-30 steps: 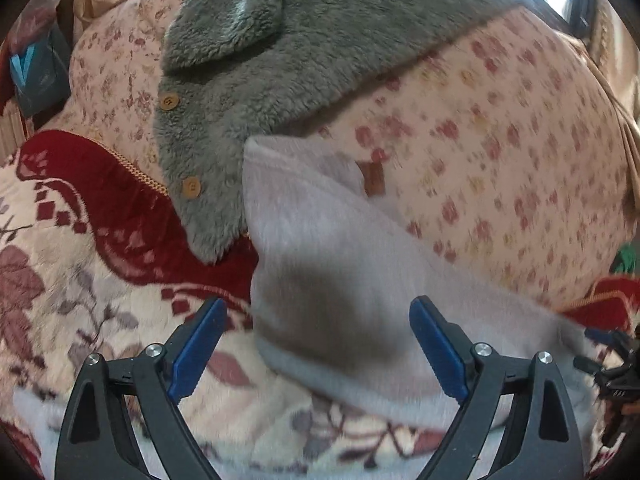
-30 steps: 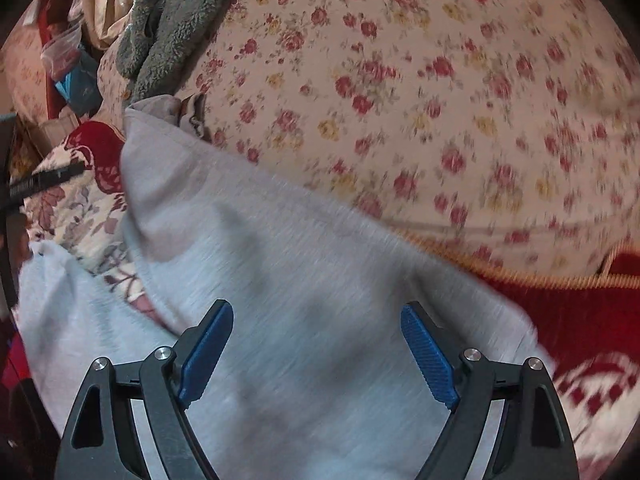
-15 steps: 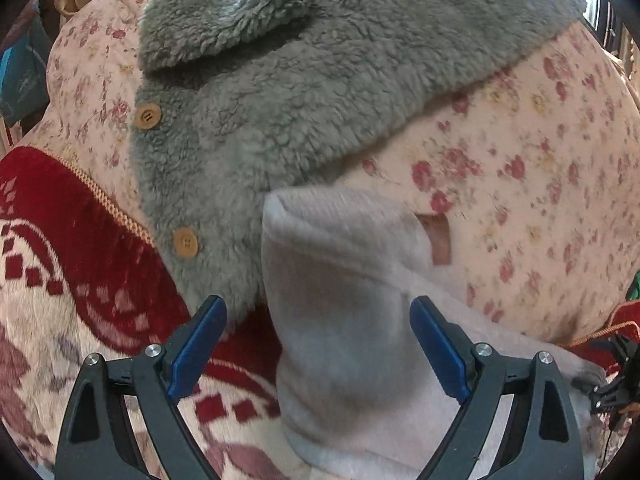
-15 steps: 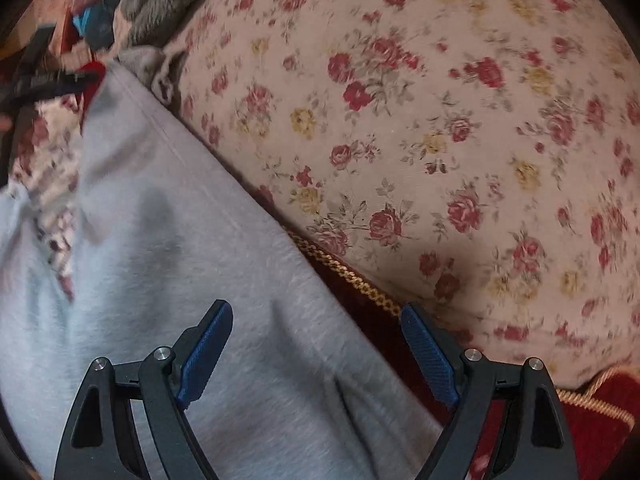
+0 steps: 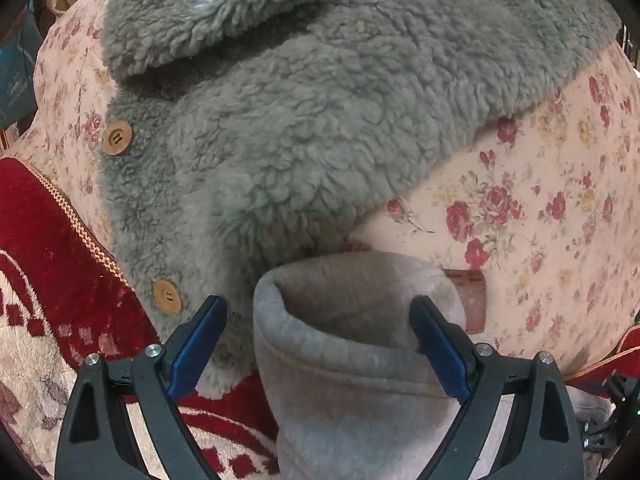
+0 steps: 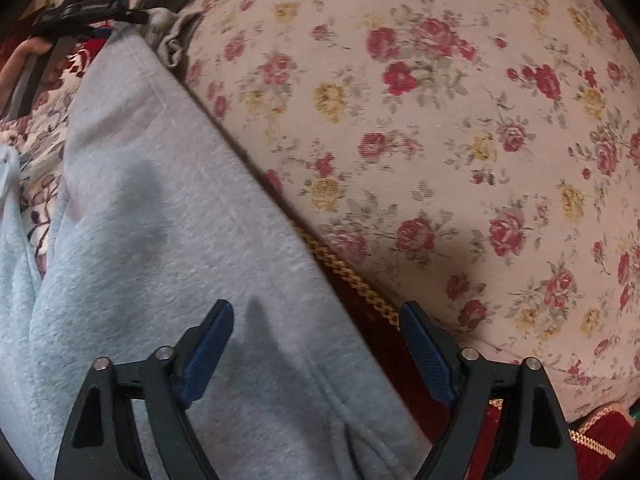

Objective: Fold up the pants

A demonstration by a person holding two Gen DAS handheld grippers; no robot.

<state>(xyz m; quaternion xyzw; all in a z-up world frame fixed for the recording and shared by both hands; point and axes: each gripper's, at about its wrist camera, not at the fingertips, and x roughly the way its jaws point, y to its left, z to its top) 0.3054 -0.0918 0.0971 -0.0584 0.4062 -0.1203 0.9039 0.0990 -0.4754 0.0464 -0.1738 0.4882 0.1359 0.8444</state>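
The light grey fleece pants (image 6: 168, 248) lie on a red and cream patterned blanket, along the foot of a floral cushion. In the left wrist view the pants' waistband end (image 5: 344, 364) curls up between the fingers, with a brown label (image 5: 472, 300) at its far side. My left gripper (image 5: 320, 344) is open around that edge, its blue pads apart. My right gripper (image 6: 316, 344) is open over the pants' other edge and the blanket's gold trim (image 6: 352, 276). The left gripper also shows in the right wrist view (image 6: 80, 16), far left.
A grey-green fleece jacket (image 5: 320, 120) with wooden buttons (image 5: 117, 137) drapes over the large floral cushion (image 6: 460, 120) just behind the pants. The red blanket (image 5: 44, 248) spreads to the left. Blue items (image 5: 16, 76) sit at the far left edge.
Both grippers moved forward and lower toward the cushion. The left one has closed in on the pants' waistband end; the right one has come down over the opposite edge. Both stay open.
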